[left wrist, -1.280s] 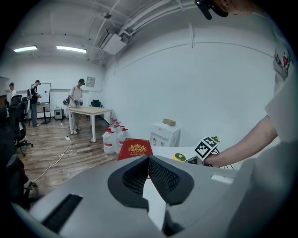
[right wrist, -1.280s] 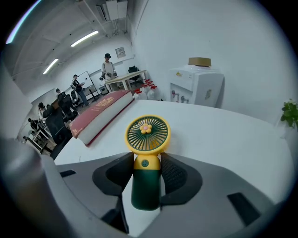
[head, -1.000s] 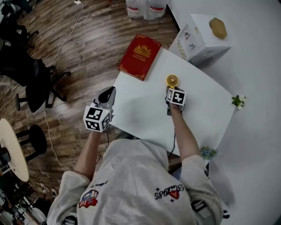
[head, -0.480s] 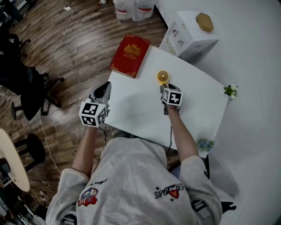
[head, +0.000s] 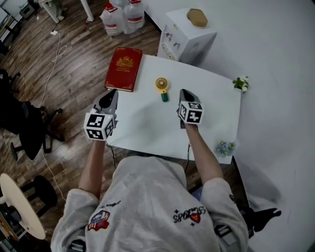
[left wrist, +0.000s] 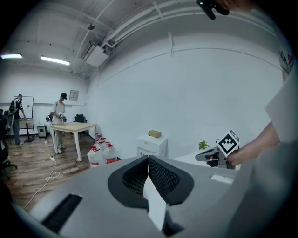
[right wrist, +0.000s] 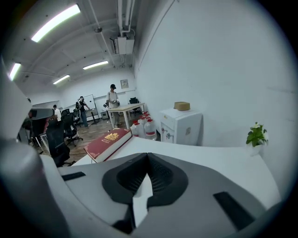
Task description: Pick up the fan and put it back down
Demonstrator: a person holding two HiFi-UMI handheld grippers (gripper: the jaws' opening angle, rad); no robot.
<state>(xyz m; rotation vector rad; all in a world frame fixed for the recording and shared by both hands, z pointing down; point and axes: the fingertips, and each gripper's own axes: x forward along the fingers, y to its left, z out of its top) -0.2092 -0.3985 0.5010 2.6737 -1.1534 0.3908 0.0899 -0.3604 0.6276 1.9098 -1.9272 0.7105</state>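
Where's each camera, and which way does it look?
Head view: on the head, looking down: table, fan, forearms, left gripper, right gripper.
Left gripper view: on that gripper, facing across the room; shut jaws, right hand show.
Right gripper view: on that gripper, facing the red book; jaws just closed, empty.
Both gripper views share the white cabinet.

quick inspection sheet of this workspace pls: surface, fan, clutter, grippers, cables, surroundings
surface: white table, only a few small things on it
job's things: fan lies on the table, apart from both grippers
clutter: red book at the far left corner; small plant at the right edge
grippers: left gripper jaws together, empty; right gripper jaws have just closed, nothing between them
cables: white cable on the floor
surroundings: wooden floor; water jugs; white cabinet; office chair; people at a far table
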